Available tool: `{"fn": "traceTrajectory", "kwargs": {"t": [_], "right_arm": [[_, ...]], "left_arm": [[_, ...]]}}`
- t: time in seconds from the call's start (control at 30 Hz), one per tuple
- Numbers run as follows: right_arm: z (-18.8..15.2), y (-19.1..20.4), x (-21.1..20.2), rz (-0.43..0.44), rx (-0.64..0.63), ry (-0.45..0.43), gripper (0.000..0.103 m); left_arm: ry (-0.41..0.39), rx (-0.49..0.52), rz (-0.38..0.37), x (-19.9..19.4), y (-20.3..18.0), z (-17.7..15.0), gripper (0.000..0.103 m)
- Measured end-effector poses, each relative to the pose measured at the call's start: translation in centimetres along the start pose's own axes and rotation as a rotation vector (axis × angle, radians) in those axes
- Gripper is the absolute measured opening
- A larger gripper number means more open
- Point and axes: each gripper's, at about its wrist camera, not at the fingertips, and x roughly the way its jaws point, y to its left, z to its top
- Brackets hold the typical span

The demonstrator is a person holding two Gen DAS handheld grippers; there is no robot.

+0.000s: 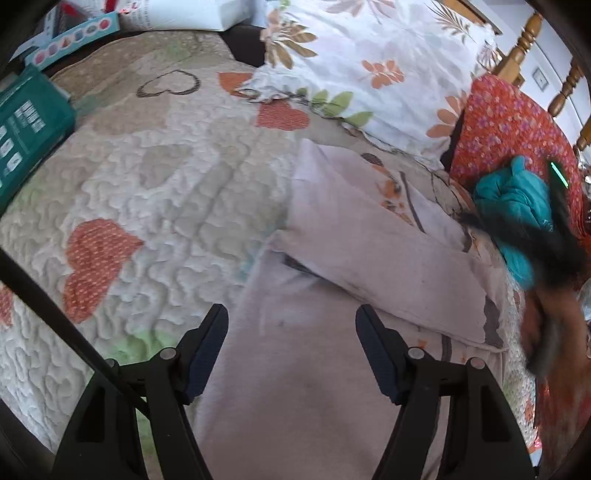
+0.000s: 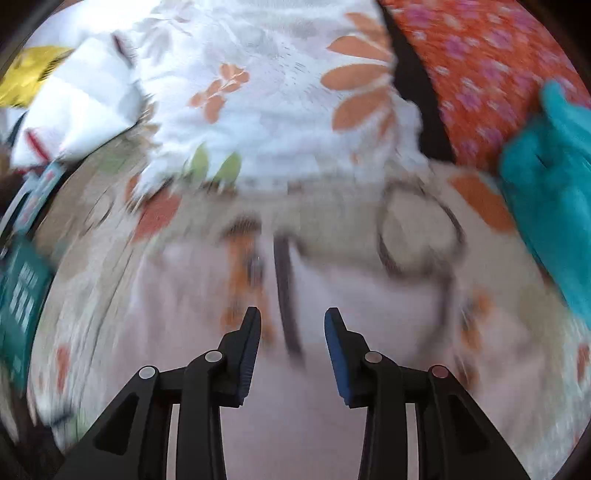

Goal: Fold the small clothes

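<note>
On the quilted bed [image 1: 155, 192], your left claw [image 1: 291, 336] and right claw [image 2: 292, 345] gape empty over the pale pink garment [image 1: 332, 258].

We see a pale pink garment [image 1: 332, 369] of soft matt cloth on a puffy, stitched quilt [image 1: 147, 206]; the headboard [image 1: 524, 40] is glossy turned wood. Both grippers (left [image 1: 291, 328], right [image 2: 292, 325]) look matt black plastic.

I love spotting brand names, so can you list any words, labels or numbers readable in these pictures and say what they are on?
None can be read.
Teal cardboard box at the bed's left edge: white print, too blurred.
White paper or packaging at the top: faint grey print, too small.
Long light-blue box with coloured dots: pictures only, no legible words.
Right wrist view: motion-blurred, nothing legible.
</note>
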Motion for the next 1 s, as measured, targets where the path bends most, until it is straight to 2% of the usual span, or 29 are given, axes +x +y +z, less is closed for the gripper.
{"fn": "traceTrajectory", "kwargs": {"t": [0.07,0.13,0.17,0.27,0.33,0.4,0.47,0.53,0.6,0.7,0.8,0.87,0.93,1.0], "right_arm": [[-4.4,-1.6,-3.3,-0.014,0.001,0.014,0.041],[-8.7,-4.3,-6.4,-0.052,0.051,0.009,0.055],[-11.7,-6.4,-8.1,-0.088,0.11,-0.007,0.066],[-17.5,-12.1,-10.7,-0.147,0.264,-0.022,0.068],[-21.5,-15.8,-11.7,-0.166,0.38,-0.026,0.068],[-24.0,-17.8,-11.8,-0.158,0.469,-0.026,0.068],[-26.9,-19.0,-11.4,-0.035,0.58,-0.042,0.068],[-28.3,-18.4,-12.3,0.013,0.597,-0.119,0.068],[-29.0,-17.8,-12.9,0.081,0.612,-0.143,0.068],[-31.1,-17.0,-11.0,0.429,0.72,-0.097,0.067],[-32.1,-15.2,-11.0,0.434,0.68,-0.103,0.067],[-32.8,-14.5,-11.2,0.478,0.674,-0.084,0.067],[-33.5,-13.9,-10.9,0.521,0.684,-0.064,0.067],[-34.1,-13.0,-11.1,0.52,0.659,-0.057,0.067]], "left_arm": [[-0.005,-0.004,0.007,-0.4,1.0,-0.4,0.071],[-0.006,-0.015,0.014,-0.6,2.0,-1.0,0.076],[-0.006,-0.021,0.016,-0.5,2.4,-1.3,0.077],[0.019,-0.051,0.003,0.3,4.3,-3.1,0.077],[0.058,-0.074,-0.033,1.2,5.1,-4.4,0.076],[0.021,-0.022,-0.031,0.6,4.6,-5.4,0.06],[0.068,0.004,-0.102,0.5,4.1,-6.2,0.036],[0.112,-0.024,-0.192,0.8,4.0,-7.4,0.033],[0.098,-0.046,-0.223,0.7,4.0,-9.0,0.033],[0.104,-0.092,-0.29,0.3,4.2,-10.9,0.033],[0.138,-0.166,-0.371,0.0,5.3,-12.7,0.033],[0.148,-0.217,-0.411,-0.3,6.0,-13.6,0.033],[0.163,-0.255,-0.434,-0.6,6.5,-14.5,0.032],[0.18,-0.269,-0.44,-0.9,6.6,-15.7,0.031]]}}
